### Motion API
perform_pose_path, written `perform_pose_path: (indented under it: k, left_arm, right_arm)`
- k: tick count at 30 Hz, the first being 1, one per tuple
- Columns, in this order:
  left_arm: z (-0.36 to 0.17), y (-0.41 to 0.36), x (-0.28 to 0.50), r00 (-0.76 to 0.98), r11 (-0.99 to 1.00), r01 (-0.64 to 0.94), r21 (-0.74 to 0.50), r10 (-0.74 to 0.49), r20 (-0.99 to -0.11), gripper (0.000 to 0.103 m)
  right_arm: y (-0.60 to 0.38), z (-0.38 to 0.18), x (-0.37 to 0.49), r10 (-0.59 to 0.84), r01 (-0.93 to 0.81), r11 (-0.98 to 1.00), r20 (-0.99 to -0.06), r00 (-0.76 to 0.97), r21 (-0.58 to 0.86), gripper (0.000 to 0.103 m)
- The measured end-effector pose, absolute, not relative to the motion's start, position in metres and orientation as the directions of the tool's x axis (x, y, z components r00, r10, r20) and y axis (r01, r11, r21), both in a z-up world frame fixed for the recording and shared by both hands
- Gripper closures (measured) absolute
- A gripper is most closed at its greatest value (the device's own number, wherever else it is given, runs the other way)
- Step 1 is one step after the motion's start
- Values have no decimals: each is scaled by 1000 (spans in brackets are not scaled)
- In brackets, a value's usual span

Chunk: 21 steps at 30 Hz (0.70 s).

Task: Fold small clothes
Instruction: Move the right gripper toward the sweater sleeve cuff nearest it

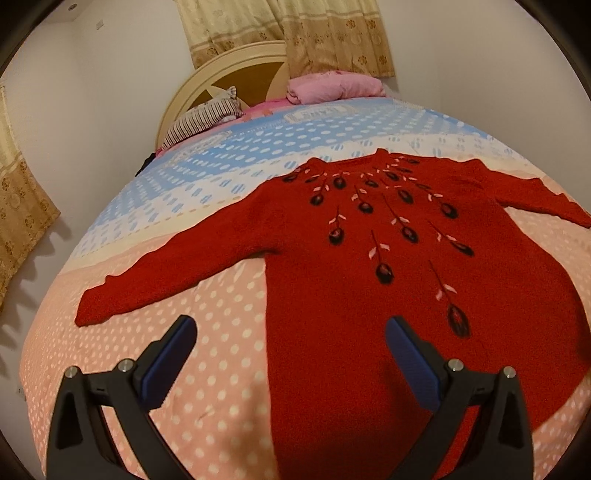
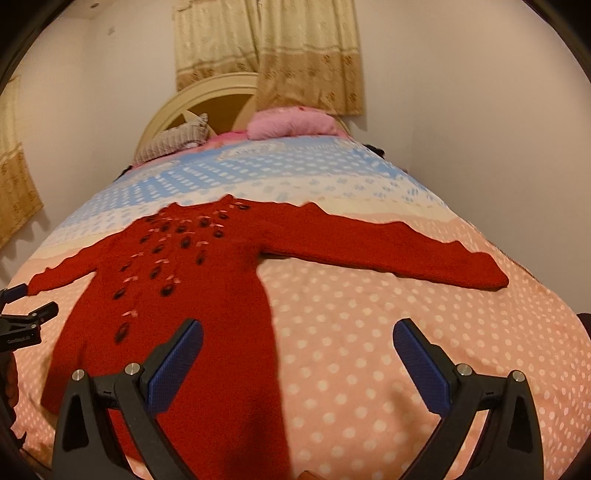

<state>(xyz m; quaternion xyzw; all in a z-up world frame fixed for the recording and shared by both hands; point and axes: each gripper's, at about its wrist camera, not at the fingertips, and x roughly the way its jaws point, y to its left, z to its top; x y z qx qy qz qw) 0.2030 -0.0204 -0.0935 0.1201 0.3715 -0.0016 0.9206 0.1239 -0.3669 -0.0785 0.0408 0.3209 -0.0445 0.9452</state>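
Note:
A red knit sweater (image 1: 351, 258) with dark embroidered flowers lies flat, front up, on the bed, both sleeves spread out; it also shows in the right wrist view (image 2: 192, 288). My left gripper (image 1: 290, 332) is open and empty, hovering over the sweater's lower left edge; it also shows at the left edge of the right wrist view (image 2: 26, 302). My right gripper (image 2: 297, 336) is open and empty above the sweater's lower right side. The left sleeve (image 1: 155, 280) and right sleeve (image 2: 406, 251) lie outstretched.
The bed has a polka-dot cover (image 1: 207, 369), pink near me and blue farther off. A striped pillow (image 1: 207, 118), a pink bundle (image 1: 332, 88) and a cream headboard (image 1: 221, 74) are at the far end. Walls and curtains (image 1: 325, 33) surround the bed.

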Motion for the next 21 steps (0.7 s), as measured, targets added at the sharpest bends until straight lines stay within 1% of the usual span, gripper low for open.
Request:
perform_pose_path:
  k: [9, 14, 21]
  left_arm:
    - [-109, -35, 253, 704, 974, 89, 207, 85, -705, 0]
    - [-121, -35, 277, 686, 976, 72, 204, 100, -721, 0]
    - [-136, -29, 298, 664, 980, 50, 192, 111, -740, 0]
  right_arm:
    - [-418, -100, 164, -102, 209, 974, -667, 738, 83, 1]
    - [-467, -113, 180, -148, 297, 950, -700, 699, 96, 1]
    - [-529, -117, 191, -203, 407, 906, -725, 658, 115, 1]
